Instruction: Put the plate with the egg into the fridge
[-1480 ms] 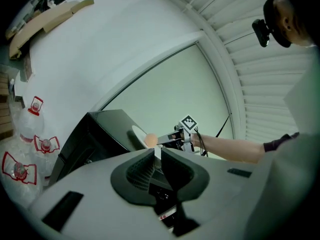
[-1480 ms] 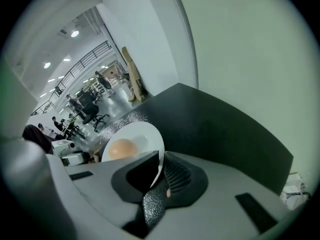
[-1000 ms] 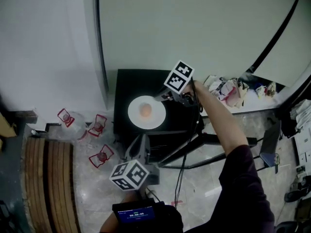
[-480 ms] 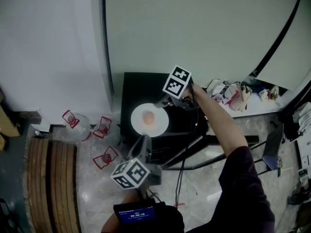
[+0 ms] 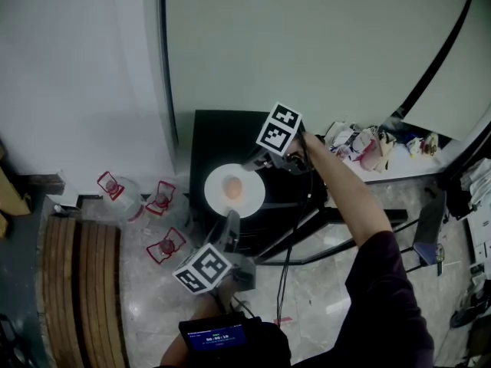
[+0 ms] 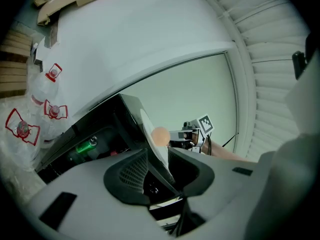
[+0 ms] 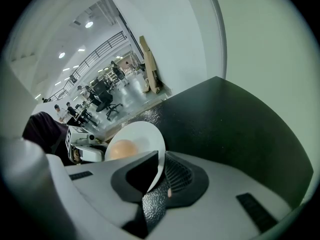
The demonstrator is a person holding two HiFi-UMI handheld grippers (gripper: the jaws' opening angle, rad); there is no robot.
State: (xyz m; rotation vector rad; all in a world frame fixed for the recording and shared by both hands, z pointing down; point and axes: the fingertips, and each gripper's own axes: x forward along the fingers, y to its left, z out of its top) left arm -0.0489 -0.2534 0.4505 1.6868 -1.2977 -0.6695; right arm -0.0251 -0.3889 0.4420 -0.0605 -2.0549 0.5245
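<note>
Above a black cabinet (image 5: 219, 133) by a white wall (image 5: 77, 75), the right gripper (image 5: 255, 162) clamps the round white plate (image 5: 249, 199) with a brown egg (image 5: 232, 188); the jaws of the left gripper (image 5: 232, 221) have just been opening around the plate's opposite rim.

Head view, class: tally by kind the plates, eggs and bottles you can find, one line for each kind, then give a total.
Round white plate: 1
Pale orange egg: 1
Clear plastic bottles with red handles: 3
Total: 5
</note>
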